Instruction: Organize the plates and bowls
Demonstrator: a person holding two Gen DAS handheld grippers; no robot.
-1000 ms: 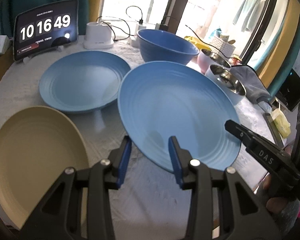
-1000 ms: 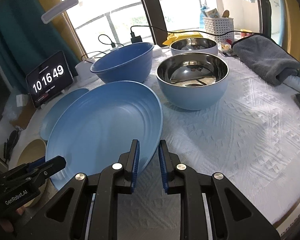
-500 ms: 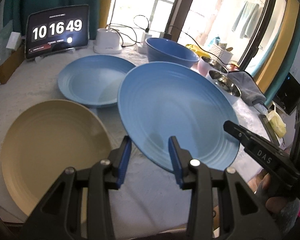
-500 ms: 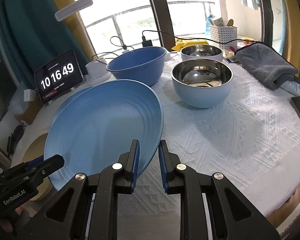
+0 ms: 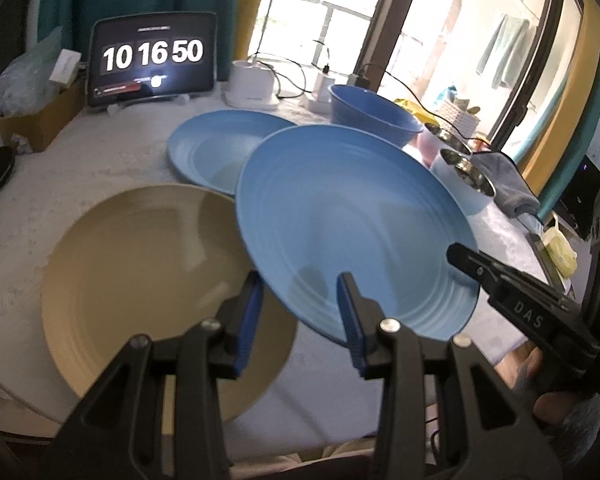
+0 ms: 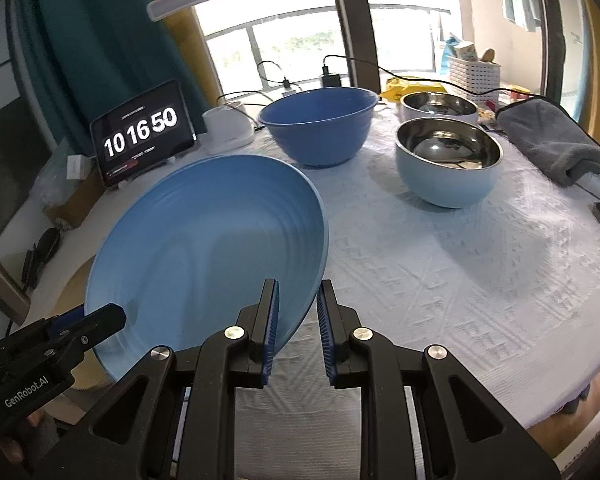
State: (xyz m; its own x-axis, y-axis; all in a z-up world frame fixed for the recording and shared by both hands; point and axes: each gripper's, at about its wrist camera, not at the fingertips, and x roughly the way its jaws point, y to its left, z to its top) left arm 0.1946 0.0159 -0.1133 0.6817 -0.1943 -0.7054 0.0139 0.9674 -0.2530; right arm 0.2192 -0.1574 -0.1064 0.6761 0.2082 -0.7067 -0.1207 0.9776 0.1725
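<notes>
A large blue ribbed plate (image 5: 340, 220) hangs tilted above the table, held from both sides. My left gripper (image 5: 300, 282) is shut on its near rim. My right gripper (image 6: 298, 286) is shut on the opposite rim, and its black tip shows in the left wrist view at the plate's right edge. The plate's left part overlaps a beige plate (image 5: 140, 272) lying on the white tablecloth. A second blue plate (image 5: 220, 148) lies behind. A deep blue bowl (image 6: 320, 124), a light-blue steel-lined bowl (image 6: 448, 160) and another steel bowl (image 6: 440, 106) stand farther back.
A tablet clock (image 5: 152, 60) stands at the back left beside a white charger base (image 5: 250, 84) with cables. A grey towel (image 6: 548, 140) lies at the right. A cardboard box (image 5: 36, 120) sits at the left edge. The table's near edge (image 6: 560, 412) is close.
Both grippers have carried the blue plate to the left and toward the table's near edge. It now overlaps the beige plate, which it was clear of before. Both grips are unchanged.
</notes>
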